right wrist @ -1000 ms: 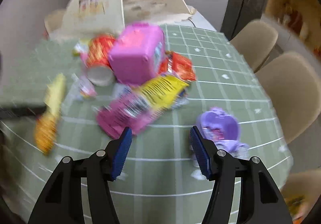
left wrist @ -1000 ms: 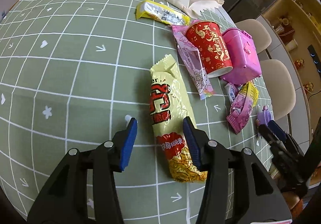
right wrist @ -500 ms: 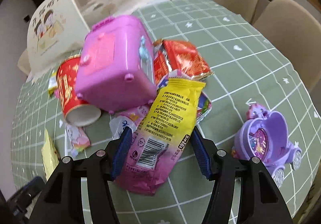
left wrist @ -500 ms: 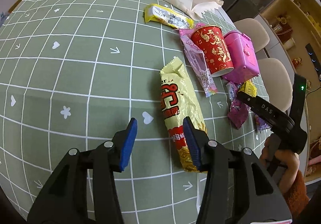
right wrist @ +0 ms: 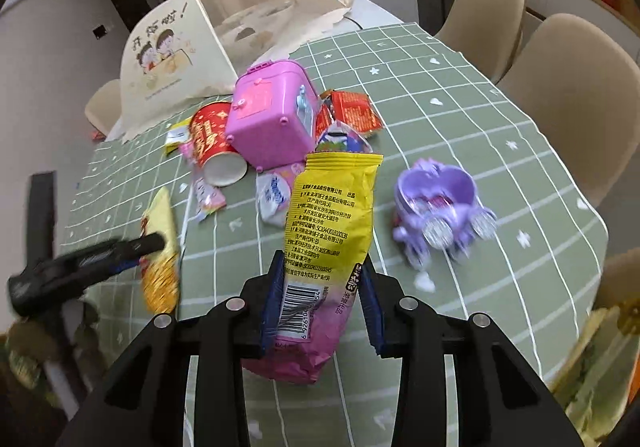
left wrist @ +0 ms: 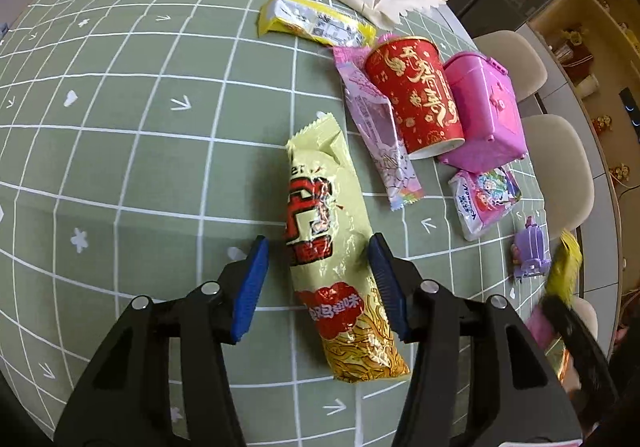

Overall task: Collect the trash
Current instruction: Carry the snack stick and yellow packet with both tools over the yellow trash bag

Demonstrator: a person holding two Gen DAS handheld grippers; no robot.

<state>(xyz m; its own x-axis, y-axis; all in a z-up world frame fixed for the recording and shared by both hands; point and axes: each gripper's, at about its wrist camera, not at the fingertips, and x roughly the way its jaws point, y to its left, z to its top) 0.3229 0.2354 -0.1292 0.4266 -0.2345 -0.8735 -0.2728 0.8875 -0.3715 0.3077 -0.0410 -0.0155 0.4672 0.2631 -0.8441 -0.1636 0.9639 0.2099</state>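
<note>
My left gripper (left wrist: 318,285) is open, its blue pads on either side of a long yellow noodle snack packet (left wrist: 332,247) that lies on the green checked tablecloth (left wrist: 120,127). My right gripper (right wrist: 320,301) is shut on a yellow and pink snack bag (right wrist: 326,231) and holds it up above the table. More trash lies beyond: a red paper cup (left wrist: 416,99) on its side, a pink wrapper (left wrist: 380,131), a yellow wrapper (left wrist: 316,21), a small colourful packet (left wrist: 486,199) and a red packet (right wrist: 352,113).
A pink toy case (right wrist: 270,113) sits beside the cup. A purple toy carriage (right wrist: 436,203) stands at the right. A cream paper bag (right wrist: 180,55) lies at the table's far end. Beige chairs (right wrist: 568,87) line the right side.
My right gripper has closed on the yellow and pink bag and lifted it off the pile. My left gripper has moved so its open pads straddle the noodle packet.
</note>
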